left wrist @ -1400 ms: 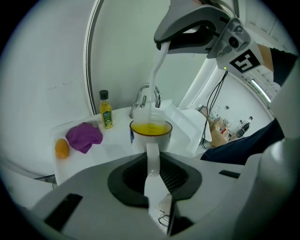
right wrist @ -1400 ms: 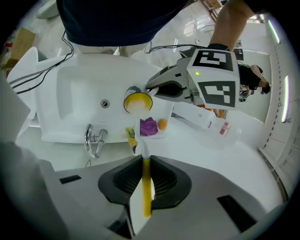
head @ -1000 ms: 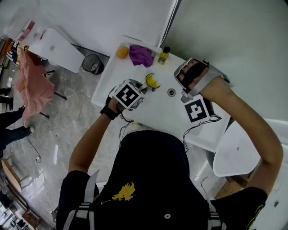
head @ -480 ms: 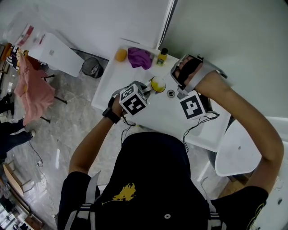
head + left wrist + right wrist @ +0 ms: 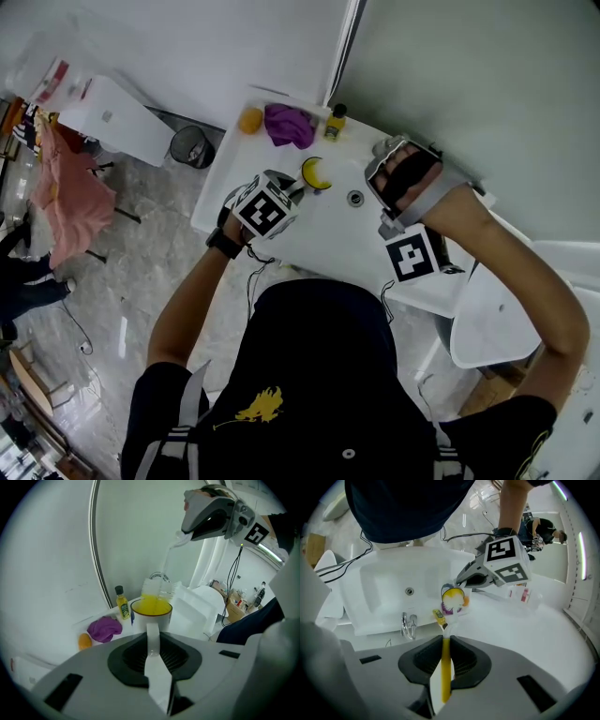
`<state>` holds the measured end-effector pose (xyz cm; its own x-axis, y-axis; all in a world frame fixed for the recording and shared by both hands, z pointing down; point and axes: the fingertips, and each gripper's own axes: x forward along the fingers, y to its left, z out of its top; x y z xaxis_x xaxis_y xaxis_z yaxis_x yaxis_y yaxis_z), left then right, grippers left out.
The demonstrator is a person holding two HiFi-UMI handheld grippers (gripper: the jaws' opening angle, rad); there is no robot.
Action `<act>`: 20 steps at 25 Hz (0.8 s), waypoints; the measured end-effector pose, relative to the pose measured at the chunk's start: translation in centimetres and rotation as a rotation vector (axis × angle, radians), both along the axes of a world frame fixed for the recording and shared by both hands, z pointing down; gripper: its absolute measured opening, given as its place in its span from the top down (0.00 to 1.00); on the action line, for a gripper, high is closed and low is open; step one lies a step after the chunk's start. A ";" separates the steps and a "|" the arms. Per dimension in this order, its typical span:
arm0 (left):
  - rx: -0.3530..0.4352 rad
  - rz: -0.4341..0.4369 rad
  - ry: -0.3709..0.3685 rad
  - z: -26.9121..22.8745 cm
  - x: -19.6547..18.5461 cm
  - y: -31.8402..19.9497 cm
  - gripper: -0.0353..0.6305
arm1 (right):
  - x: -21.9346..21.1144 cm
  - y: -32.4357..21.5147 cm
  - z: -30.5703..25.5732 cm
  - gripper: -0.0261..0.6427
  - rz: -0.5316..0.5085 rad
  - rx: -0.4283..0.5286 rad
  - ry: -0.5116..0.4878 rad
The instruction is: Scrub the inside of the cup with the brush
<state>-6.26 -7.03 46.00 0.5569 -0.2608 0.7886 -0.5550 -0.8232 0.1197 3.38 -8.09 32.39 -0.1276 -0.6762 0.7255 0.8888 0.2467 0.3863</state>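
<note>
While the left gripper clamps the white handle of the cup, the cup sits just ahead of its jaws, yellow interior open toward the right gripper. The right jaws grip the yellow handle of the brush; its bristle head reaches into the cup mouth.

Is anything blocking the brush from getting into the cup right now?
Nothing visible. The right gripper holds the brush, whose bristles sit at the open mouth of the cup, which the left gripper holds by its handle.
</note>
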 end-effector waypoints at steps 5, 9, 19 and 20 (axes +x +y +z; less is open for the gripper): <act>0.028 0.037 -0.028 0.3 1.1 0.2 0.84 | -0.9 -0.6 -0.8 0.85 -0.022 0.030 0.000; 0.036 0.057 -0.019 -0.5 2.3 0.5 0.84 | 0.1 -1.5 0.8 0.85 -0.002 0.021 0.050; 0.027 -0.005 -0.010 -0.4 -0.1 -0.3 0.84 | -0.1 1.4 -2.7 0.85 0.067 -0.037 -0.102; 0.031 0.000 -0.011 -0.5 -0.1 -0.4 0.84 | -0.1 1.5 -3.1 0.85 0.065 -0.024 -0.112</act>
<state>-6.35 -7.39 45.52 0.5482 -0.2846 0.7864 -0.5559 -0.8266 0.0883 3.24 -6.55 29.26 -0.1651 -0.6684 0.7253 0.8223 0.3128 0.4754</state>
